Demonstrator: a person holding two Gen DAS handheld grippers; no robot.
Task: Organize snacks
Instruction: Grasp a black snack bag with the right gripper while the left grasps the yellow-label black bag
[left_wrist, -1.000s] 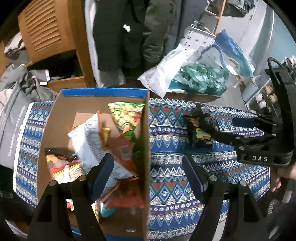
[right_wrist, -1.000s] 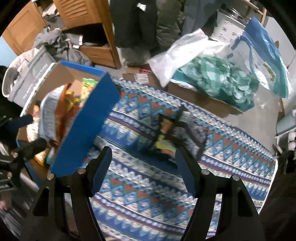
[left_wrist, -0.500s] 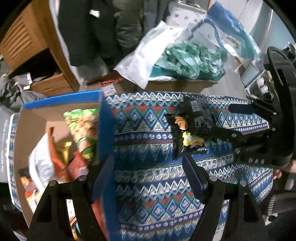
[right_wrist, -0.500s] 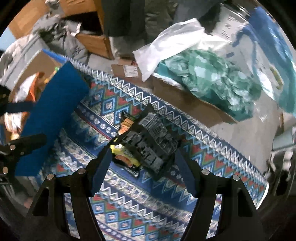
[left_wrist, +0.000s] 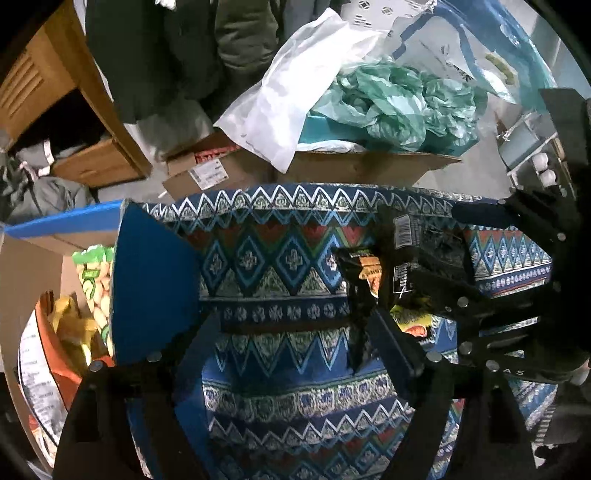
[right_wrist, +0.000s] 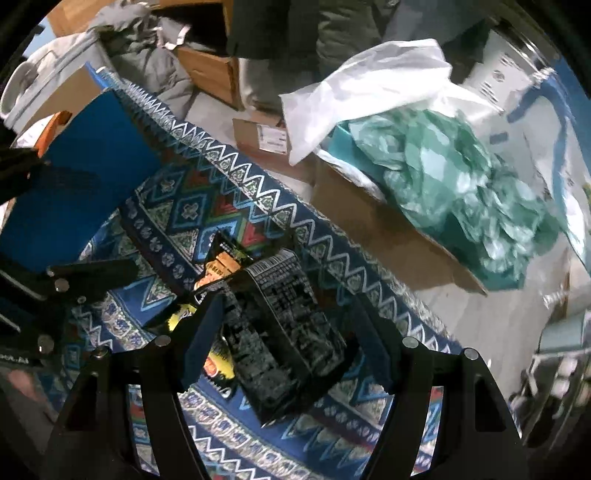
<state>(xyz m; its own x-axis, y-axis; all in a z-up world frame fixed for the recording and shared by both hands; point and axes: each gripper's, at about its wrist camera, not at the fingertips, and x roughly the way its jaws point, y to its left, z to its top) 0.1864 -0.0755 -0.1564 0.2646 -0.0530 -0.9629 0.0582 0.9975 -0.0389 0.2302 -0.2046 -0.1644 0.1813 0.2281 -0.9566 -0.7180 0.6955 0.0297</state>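
Both tongs gape: the right tongs (right_wrist: 284, 332) straddle the black snack packet (right_wrist: 288, 325) unclamped, the left tongs (left_wrist: 299, 339) have just widened over bare patterned cloth (left_wrist: 266, 258), so the slick packet could slip sideways.

Glossy, probably foil snack packet (right_wrist: 280, 332) on woven patterned cloth (right_wrist: 207, 218)

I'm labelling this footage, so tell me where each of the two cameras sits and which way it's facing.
Left wrist: on the left gripper, facing steeply down at the cloth beside the box; its own open fingers show, and the right gripper at right.
Right wrist: on the right gripper, facing steeply down over the black packet, which lies between its open fingers; the left gripper shows at left.
Shared: packet, cloth, box, teal bag.
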